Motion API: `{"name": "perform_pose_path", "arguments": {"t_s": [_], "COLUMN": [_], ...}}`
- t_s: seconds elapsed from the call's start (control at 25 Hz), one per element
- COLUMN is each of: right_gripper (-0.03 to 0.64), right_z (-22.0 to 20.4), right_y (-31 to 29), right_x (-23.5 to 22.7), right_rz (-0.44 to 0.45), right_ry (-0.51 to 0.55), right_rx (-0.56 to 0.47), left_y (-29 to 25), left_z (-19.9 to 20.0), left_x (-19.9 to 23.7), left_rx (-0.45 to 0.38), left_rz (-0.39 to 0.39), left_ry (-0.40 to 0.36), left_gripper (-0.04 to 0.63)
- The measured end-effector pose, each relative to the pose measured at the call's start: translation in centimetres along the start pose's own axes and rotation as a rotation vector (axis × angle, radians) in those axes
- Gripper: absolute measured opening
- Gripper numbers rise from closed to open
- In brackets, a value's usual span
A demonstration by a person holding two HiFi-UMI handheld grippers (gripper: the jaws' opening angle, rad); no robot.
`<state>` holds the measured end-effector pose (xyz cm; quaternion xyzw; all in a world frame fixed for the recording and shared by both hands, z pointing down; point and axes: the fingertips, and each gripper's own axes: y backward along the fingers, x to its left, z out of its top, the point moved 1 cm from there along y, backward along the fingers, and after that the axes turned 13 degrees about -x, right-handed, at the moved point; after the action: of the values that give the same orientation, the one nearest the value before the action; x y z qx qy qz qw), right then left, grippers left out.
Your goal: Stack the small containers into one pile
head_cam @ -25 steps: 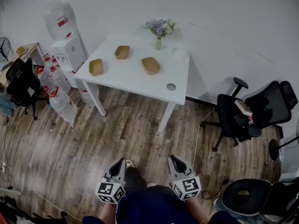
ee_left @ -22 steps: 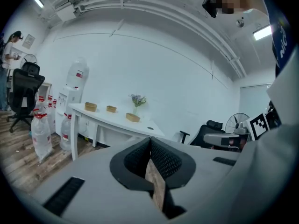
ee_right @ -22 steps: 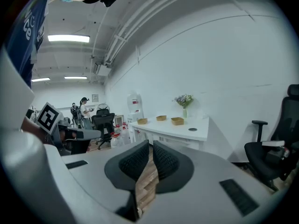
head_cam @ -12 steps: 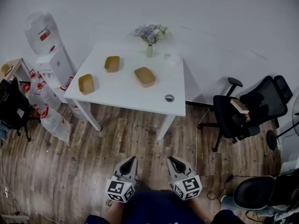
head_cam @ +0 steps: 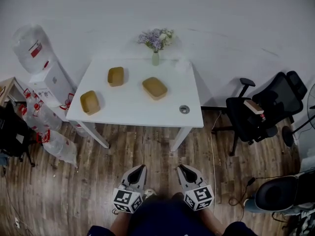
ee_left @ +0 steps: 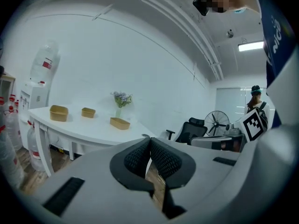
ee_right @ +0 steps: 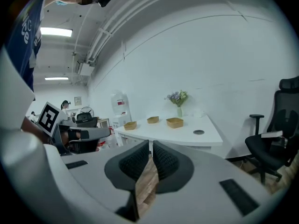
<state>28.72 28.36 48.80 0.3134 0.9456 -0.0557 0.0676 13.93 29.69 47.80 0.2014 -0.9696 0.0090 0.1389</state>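
Note:
Three small tan containers sit apart on a white table (head_cam: 133, 109): one at the left front (head_cam: 90, 102), one further back (head_cam: 116, 76), one in the middle (head_cam: 155, 88). Both grippers hang low near my body, far from the table. My left gripper (head_cam: 141, 168) is shut with nothing between its jaws. My right gripper (head_cam: 181, 168) is shut and empty too. In the left gripper view the containers (ee_left: 59, 112) (ee_left: 88, 112) (ee_left: 120, 122) show on the distant table. The right gripper view also shows them (ee_right: 130, 125) (ee_right: 153, 120) (ee_right: 174, 122).
A vase of flowers (head_cam: 155, 41) stands at the table's back edge, a round grommet (head_cam: 184, 109) near its front right. A water dispenser (head_cam: 47, 70) and water bottles (head_cam: 54, 139) stand left. Black office chairs (head_cam: 261, 114) stand right. Wooden floor lies between me and the table.
The view has shifted so the table now lies more centred and squarer to me. Both grippers stay shut and low near my body.

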Motion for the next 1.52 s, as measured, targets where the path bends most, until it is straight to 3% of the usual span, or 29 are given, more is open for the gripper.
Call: {"name": "perform_pose_path", "arguments": {"t_s": [0.32, 0.76, 1.16, 1.52], "right_gripper": [0.057, 0.057, 0.057, 0.057], "right_z": [-1.0, -0.8, 1.1, 3.2], "right_y": [-3.0, -11.9, -22.7, -30.6], "right_x": [1.8, 0.8, -3.9, -10.0], "right_rz": [0.038, 0.169, 0.278, 0.365], "right_ry": [0.008, -0.008, -0.039, -0.029], "right_rx": [0.037, 0.046, 0.042, 0.037], "left_y": [0.9, -0.6, -8.0, -16.7], "left_z": [-0.4, 0.2, 1.3, 1.8], "left_x": [2.7, 8.4, 13.2, 15.5], "left_rx": [0.01, 0.009, 0.026, -0.026], "left_rz": [0.032, 0.195, 0.316, 0.384], "left_ry": [0.016, 0.014, 0.028, 0.062], "left_gripper": [0.02, 0.02, 0.02, 0.02]}}
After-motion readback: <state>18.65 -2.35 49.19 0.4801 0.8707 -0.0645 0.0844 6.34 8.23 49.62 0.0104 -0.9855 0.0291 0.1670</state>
